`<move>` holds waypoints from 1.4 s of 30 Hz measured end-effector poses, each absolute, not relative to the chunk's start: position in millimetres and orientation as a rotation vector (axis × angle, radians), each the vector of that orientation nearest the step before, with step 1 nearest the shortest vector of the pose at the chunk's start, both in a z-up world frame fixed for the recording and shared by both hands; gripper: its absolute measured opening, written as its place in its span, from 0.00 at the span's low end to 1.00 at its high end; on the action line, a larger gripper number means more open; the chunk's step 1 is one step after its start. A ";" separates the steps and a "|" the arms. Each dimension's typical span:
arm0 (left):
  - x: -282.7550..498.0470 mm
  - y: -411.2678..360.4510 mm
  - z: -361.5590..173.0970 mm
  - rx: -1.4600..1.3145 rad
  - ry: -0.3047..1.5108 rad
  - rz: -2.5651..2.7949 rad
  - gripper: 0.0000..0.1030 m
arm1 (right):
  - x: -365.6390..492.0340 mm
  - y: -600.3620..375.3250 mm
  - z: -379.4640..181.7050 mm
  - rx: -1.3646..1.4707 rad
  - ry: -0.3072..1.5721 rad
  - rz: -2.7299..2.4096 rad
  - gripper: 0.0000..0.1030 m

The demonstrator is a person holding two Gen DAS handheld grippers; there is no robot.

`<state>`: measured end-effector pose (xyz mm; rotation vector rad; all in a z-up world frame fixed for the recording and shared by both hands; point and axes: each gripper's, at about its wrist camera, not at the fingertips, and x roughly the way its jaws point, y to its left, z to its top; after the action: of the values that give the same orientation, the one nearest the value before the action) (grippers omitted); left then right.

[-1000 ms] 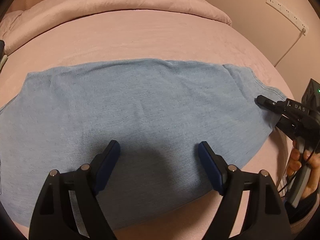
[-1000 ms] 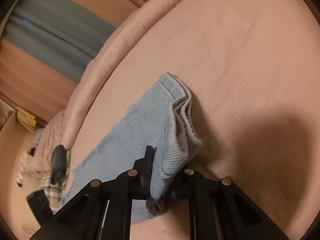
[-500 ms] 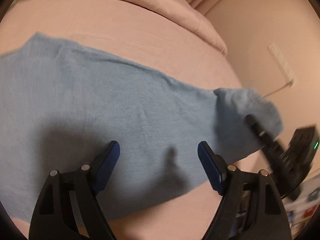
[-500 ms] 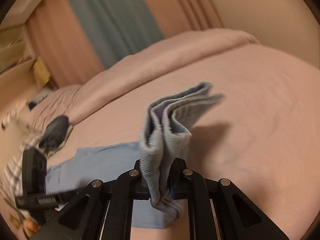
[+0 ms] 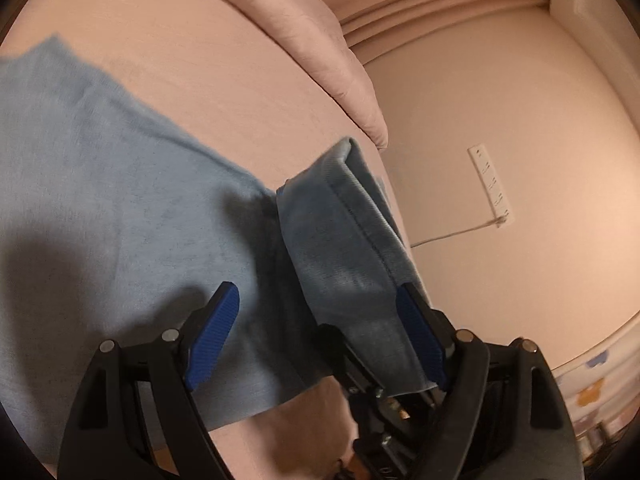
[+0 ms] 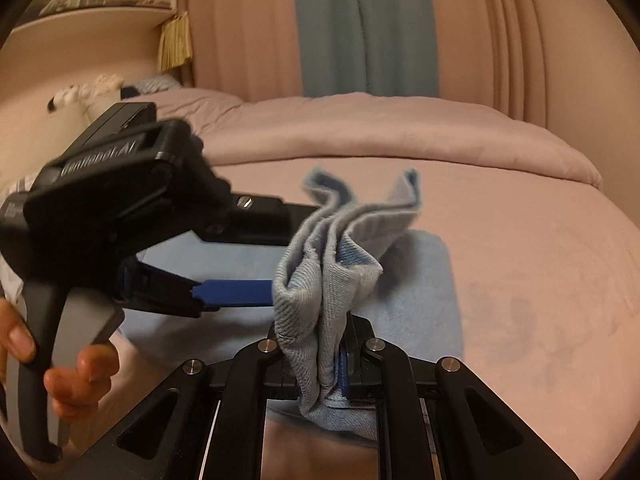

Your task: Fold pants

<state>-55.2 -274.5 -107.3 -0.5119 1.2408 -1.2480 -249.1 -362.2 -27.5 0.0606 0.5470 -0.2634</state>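
Light blue denim pants [image 5: 120,200] lie flat on a pink bed [image 5: 224,80]. My right gripper [image 6: 326,364] is shut on the bunched leg-end hem [image 6: 332,264] and holds it up over the flat part of the pants. In the left wrist view that lifted end [image 5: 352,256] hangs between my open blue-padded fingers [image 5: 212,336], with the right gripper's black body [image 5: 368,384] beneath it. My left gripper [image 5: 320,336] is open, and it also shows in the right wrist view [image 6: 236,292] just left of the held hem.
A rolled pink duvet [image 5: 304,36] lies along the bed's far side. A white power strip [image 5: 490,184] with a cord hangs on the wall. Curtains [image 6: 360,28], a shelf and a plush toy [image 6: 84,92] stand behind the bed.
My right gripper lifted the leg end off the bed and carried it toward my left gripper. The left gripper swung right, so the lifted end now sits between its fingers.
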 end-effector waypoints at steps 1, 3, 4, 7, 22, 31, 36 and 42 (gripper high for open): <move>-53.0 -270.2 -110.0 -0.546 1.252 -1.255 0.80 | -246.9 -361.5 -29.1 0.037 0.556 -0.269 0.14; -50.2 -263.0 -113.6 -0.588 1.262 -1.252 0.82 | -245.6 -361.3 -31.6 0.022 0.571 -0.266 0.14; -48.4 -259.2 -114.2 -0.611 1.263 -1.256 0.83 | -245.7 -361.0 -32.9 0.011 0.578 -0.265 0.14; -46.9 -248.0 -110.1 -0.643 1.252 -1.275 0.84 | -240.9 -352.8 -38.1 -0.055 0.610 -0.260 0.14; -27.8 -254.1 -115.2 -0.477 1.237 -1.159 0.10 | -227.3 -309.6 -51.0 -0.300 0.678 -0.236 0.14; 2.6 -234.1 -97.3 -0.442 1.097 -1.100 0.08 | -203.2 -279.8 -42.7 -0.350 0.645 -0.182 0.14; 19.8 -220.0 -104.3 -0.431 1.090 -1.033 0.08 | -180.3 -270.1 -49.8 -0.367 0.678 -0.140 0.14; 31.3 -208.1 -124.6 -0.430 1.125 -0.949 0.08 | -166.1 -274.0 -60.9 -0.366 0.746 -0.111 0.14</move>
<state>31.3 -208.1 -124.6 -0.4298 1.1248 -0.9494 -166.1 -274.0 -60.9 -0.3656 0.7456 -0.1113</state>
